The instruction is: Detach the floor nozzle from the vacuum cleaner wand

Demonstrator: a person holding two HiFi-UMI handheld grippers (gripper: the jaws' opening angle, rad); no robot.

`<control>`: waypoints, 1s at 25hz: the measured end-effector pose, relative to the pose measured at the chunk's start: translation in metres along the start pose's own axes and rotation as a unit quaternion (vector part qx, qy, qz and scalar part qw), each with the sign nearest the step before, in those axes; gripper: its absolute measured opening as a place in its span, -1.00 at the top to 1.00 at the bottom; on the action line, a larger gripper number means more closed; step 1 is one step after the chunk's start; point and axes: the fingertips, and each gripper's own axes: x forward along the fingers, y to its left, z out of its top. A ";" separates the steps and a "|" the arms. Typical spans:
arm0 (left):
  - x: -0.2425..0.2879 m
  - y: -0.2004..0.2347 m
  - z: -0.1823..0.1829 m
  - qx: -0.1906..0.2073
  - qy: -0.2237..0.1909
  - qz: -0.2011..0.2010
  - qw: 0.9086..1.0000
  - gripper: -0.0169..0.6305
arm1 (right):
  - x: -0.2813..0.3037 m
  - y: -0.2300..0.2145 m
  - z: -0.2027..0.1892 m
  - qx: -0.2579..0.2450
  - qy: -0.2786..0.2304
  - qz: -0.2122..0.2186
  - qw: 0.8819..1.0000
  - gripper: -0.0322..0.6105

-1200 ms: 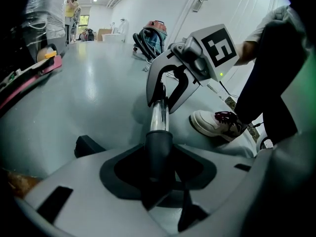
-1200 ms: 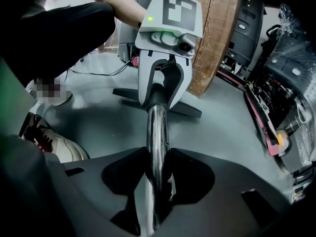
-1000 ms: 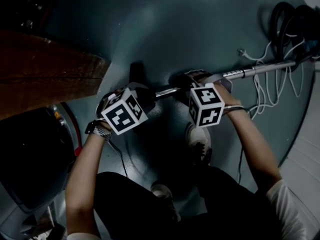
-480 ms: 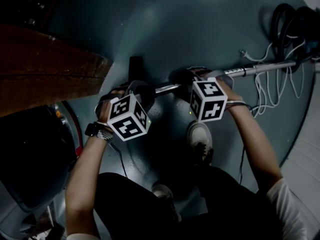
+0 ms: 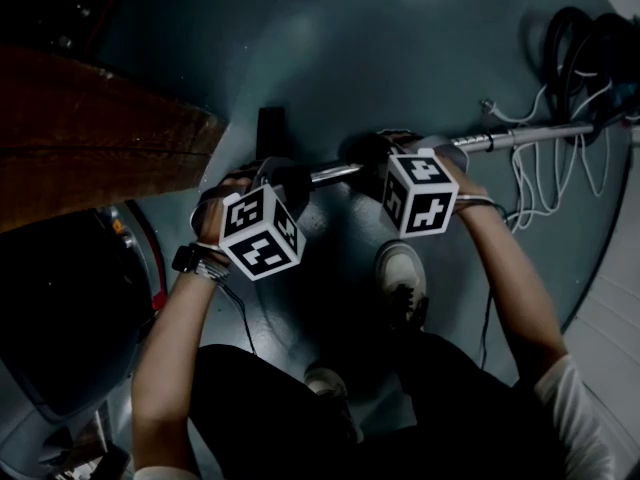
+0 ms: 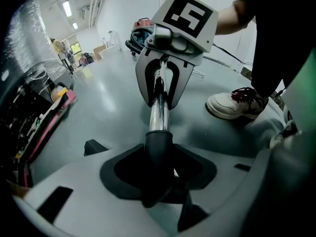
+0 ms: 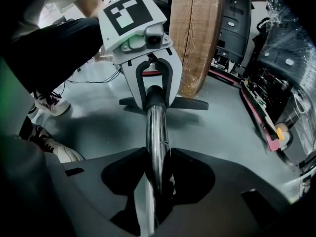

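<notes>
Floor nozzle [image 7: 190, 103] rests on the grey floor [image 5: 400, 48], near the end of the wooden slab [image 5: 100, 138], and is not yet separated from the chrome wand [image 5: 520, 136]. Left gripper [image 6: 158, 177] is clamped on the nozzle's black neck [image 6: 158, 142]. Right gripper [image 7: 155, 181] is clamped on the wand tube just beside the joint. Both parts are judged rigid and the chrome probably slippery, so holds close to the joint suit. A release catch, if present, cannot be made out.

A glossy grey floor [image 5: 400, 48] holds a wooden board [image 5: 90, 138] at left and white cables [image 5: 520, 183] at right.
</notes>
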 end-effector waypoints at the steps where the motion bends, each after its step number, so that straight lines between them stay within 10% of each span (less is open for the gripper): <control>1: 0.000 -0.001 -0.001 -0.009 -0.002 -0.011 1.000 0.39 | 0.001 0.002 0.000 0.002 -0.003 0.001 1.000 0.38; 19: -0.006 -0.012 -0.005 -0.116 -0.027 -0.200 0.973 0.38 | 0.004 0.011 0.003 -0.048 0.008 -0.011 0.999 0.39; 25: -0.005 -0.008 0.000 -0.103 -0.032 -0.186 0.977 0.38 | 0.003 0.007 -0.001 -0.046 0.011 -0.015 0.999 0.39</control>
